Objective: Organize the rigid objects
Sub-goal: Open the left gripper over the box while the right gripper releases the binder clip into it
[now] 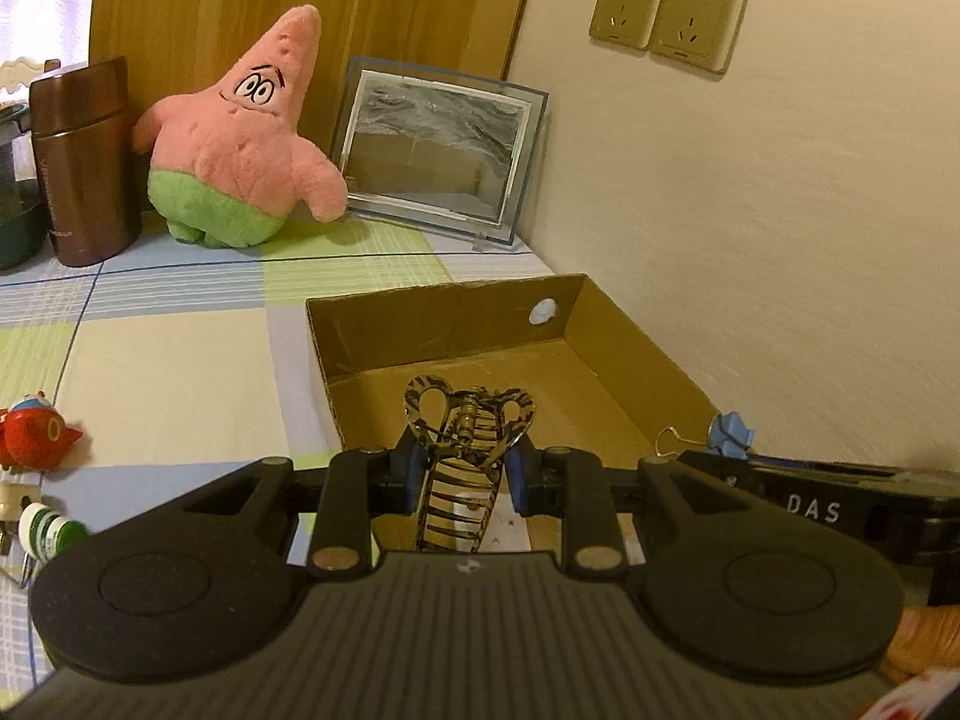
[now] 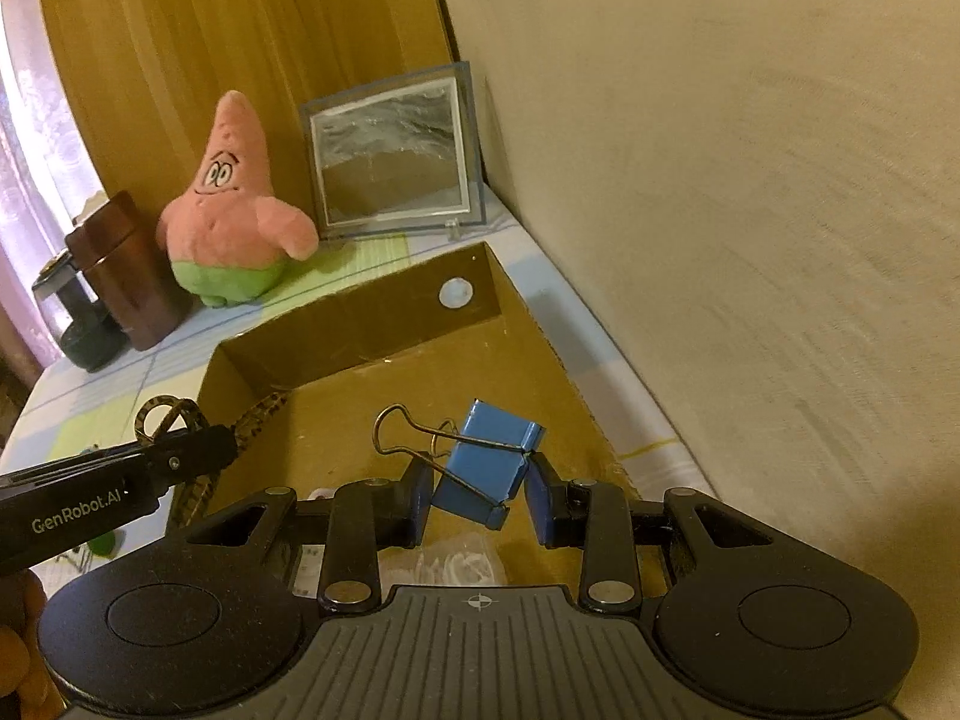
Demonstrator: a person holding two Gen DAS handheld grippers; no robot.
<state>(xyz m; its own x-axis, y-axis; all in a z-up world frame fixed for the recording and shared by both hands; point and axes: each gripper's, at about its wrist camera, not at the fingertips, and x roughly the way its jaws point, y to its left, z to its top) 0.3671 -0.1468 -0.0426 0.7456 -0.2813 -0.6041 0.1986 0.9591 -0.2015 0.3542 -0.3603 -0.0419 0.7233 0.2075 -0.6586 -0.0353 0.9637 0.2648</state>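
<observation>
My left gripper [image 1: 461,461] is shut on a leopard-print hair claw clip [image 1: 465,438], held above the near part of an open cardboard box [image 1: 624,354]. The right gripper [image 2: 480,495] is shut on a blue binder clip [image 2: 489,462], whose wire handles stick out to the left, also over the box [image 2: 360,324]. The binder clip [image 1: 729,432] and the right gripper's body show at the right edge of the left wrist view. In the right wrist view the hair clip [image 2: 174,420] and the left gripper's body appear at the left. The box floor ahead is bare.
A pink star plush [image 1: 240,144], a brown flask [image 1: 81,162] and a glass picture frame [image 1: 438,150] stand at the back of the checked cloth [image 1: 168,360]. A red toy [image 1: 33,435] and small items lie at the left. The wall [image 1: 780,210] runs close along the box's right.
</observation>
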